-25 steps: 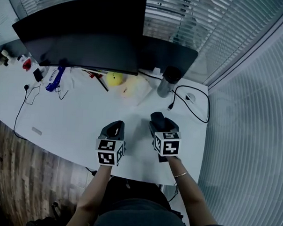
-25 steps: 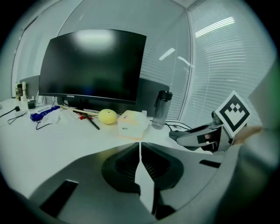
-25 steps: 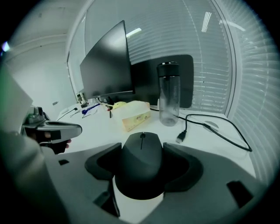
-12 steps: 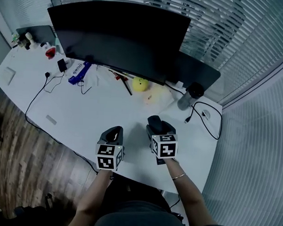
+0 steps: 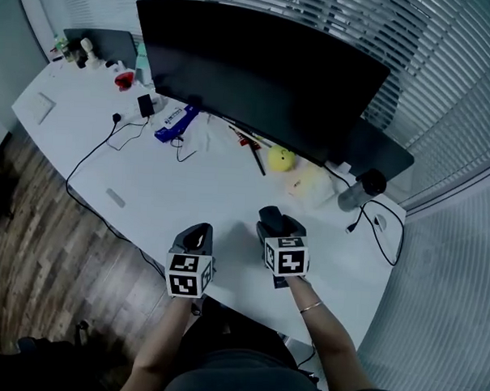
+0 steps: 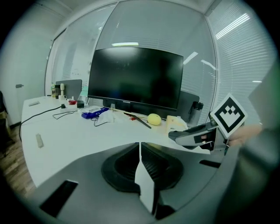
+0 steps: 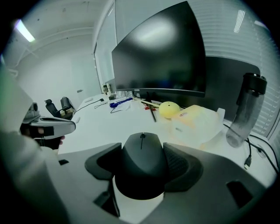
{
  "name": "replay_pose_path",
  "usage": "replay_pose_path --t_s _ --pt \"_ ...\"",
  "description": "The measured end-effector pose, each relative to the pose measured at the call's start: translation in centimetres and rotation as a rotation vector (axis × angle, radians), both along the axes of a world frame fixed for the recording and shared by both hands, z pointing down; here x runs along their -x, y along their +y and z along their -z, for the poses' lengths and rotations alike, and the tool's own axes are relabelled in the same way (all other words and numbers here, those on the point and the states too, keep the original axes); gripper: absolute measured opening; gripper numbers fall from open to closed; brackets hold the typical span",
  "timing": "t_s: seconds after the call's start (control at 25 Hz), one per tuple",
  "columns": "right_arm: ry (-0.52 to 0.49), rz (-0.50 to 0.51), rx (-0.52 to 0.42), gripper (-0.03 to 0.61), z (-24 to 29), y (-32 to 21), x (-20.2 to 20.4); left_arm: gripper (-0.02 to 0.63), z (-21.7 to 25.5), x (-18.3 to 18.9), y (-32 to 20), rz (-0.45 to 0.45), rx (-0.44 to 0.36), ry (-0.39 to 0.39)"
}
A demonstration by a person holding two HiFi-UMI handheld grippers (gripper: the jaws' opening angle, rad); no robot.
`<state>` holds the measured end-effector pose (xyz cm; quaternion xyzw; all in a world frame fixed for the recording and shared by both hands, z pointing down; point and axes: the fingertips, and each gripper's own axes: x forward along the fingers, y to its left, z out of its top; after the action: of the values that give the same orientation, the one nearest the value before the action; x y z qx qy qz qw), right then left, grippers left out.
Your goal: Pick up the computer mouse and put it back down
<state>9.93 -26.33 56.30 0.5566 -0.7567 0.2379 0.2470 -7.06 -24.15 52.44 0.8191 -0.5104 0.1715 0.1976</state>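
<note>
Right gripper view: my right gripper (image 7: 140,162) pinches the rounded black computer mouse (image 7: 141,153), whose smooth sides could slip; left gripper (image 6: 140,148) jaws meet.

A white desk (image 5: 188,192) carries a black monitor (image 5: 258,70), a yellow ball (image 5: 281,159), a bottle (image 5: 355,191) and cables (image 5: 90,154).

One white desk (image 5: 172,200), one black monitor (image 5: 258,78), one computer mouse (image 7: 141,159). Two grippers, the left gripper (image 6: 140,168) and the right gripper (image 5: 273,226); two marker cubes (image 5: 185,275), one per gripper. Singles on the desk: one yellow ball (image 5: 281,159), one clear bottle (image 5: 359,191), one blue object (image 5: 173,123).
</note>
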Motion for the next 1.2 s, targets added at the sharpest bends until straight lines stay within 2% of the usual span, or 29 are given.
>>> replay_pose_path --t_s 0.56,1.2 --pt "0.041 0.097 0.032 0.298 -1.9 -3.4 7.2 0.031 -0.9 7.8 0.3 0.145 0.019 0.007" --pt "0.080 0.106 0.079 0.299 -4.2 -4.5 8.8 0.031 -2.1 11.4 0.7 0.209 0.042 0.018"
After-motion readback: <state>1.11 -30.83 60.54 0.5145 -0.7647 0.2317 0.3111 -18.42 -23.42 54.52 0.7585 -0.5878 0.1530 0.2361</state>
